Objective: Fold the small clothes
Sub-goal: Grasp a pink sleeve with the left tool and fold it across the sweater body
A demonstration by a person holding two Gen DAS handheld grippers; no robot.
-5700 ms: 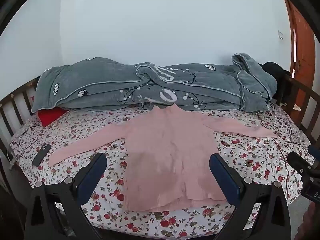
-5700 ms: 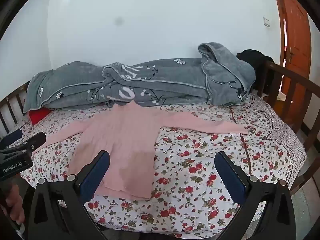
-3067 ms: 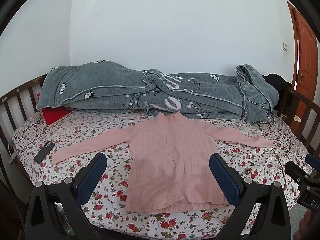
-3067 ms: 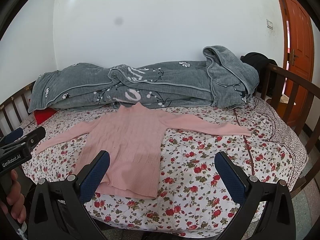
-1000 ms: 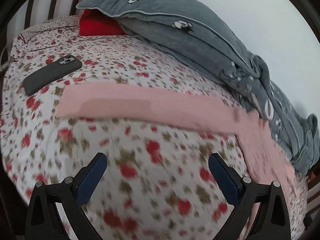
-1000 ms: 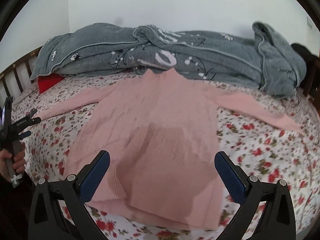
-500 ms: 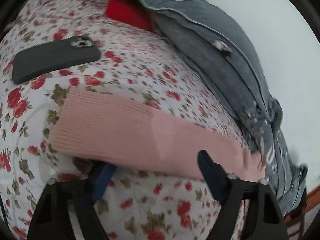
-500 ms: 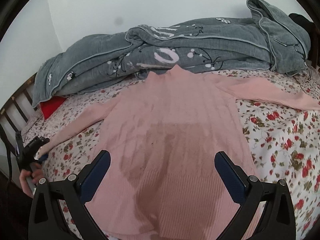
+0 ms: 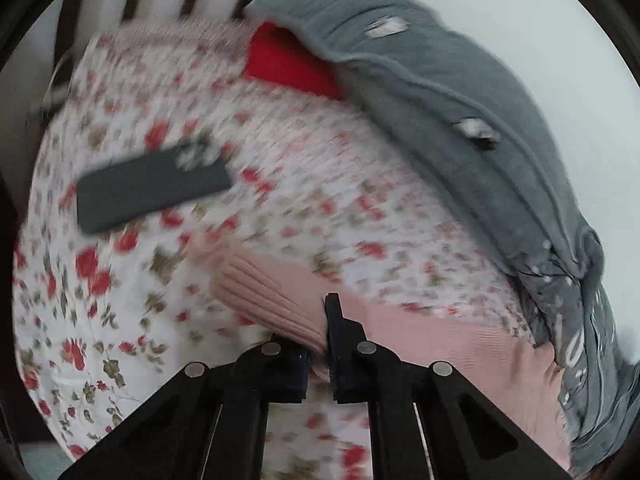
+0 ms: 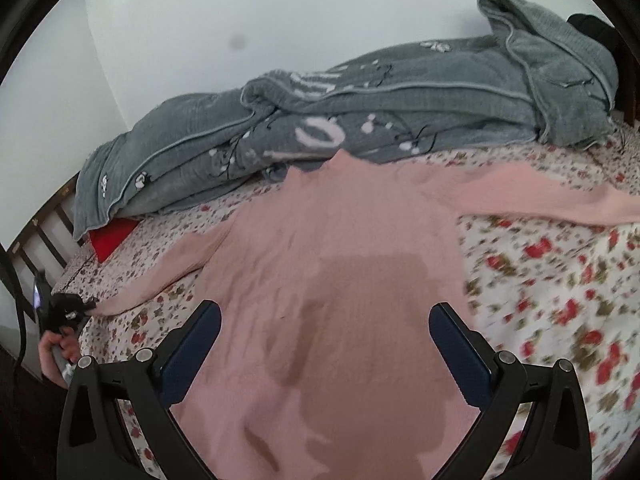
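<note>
A pink knit sweater (image 10: 340, 280) lies spread flat on the floral bedsheet (image 10: 560, 300), both sleeves stretched out. My left gripper (image 9: 320, 344) is shut on the ribbed cuff of the left sleeve (image 9: 272, 300) and pinches it near the bed's left edge. In the right wrist view the left gripper (image 10: 80, 304) shows small at the sleeve's end. My right gripper (image 10: 324, 344) is open and empty, hovering over the sweater's body, its fingers on either side of a darker patch.
A dark phone (image 9: 152, 192) lies on the sheet beyond the left cuff. A rumpled grey blanket (image 10: 360, 112) runs along the back of the bed, with a red cushion (image 9: 288, 64) under its left end. Wooden bed rails (image 9: 120, 0) stand at the left.
My left gripper has closed on the left sleeve cuff, having been open around it half a second ago. My right gripper has moved lower and closer over the sweater's body.
</note>
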